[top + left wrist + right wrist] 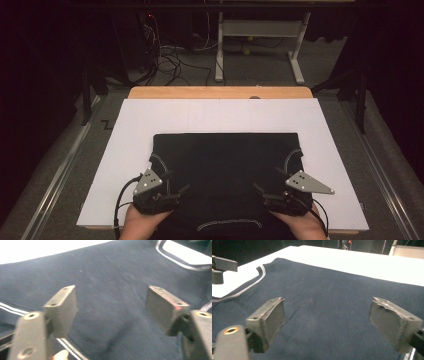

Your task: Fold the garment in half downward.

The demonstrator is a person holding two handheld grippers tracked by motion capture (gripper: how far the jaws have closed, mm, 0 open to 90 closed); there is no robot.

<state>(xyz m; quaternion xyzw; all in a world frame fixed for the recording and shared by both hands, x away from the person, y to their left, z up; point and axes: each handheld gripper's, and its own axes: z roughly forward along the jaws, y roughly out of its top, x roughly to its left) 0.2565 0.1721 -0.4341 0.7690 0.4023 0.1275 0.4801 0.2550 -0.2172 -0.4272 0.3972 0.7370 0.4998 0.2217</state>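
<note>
The dark shirt (pixel 225 175) lay folded flat on the white board (pixel 220 112), its near edge toward me. My left gripper (pixel 172 192) and right gripper (pixel 265 192) hovered over its near corners, jaws spread wide with nothing between them. I judged the knit soft, light and floppy, sure to sag and slide over itself, so I would pinch it at a hemmed edge or a corner through both layers. The high view gave me the whole rectangle and the striped trim (pixel 227 224) nearest me. The left gripper view showed the ribbed weave close up; the right gripper view showed the piped edge (pixel 259 275) curling at the far corner
</note>
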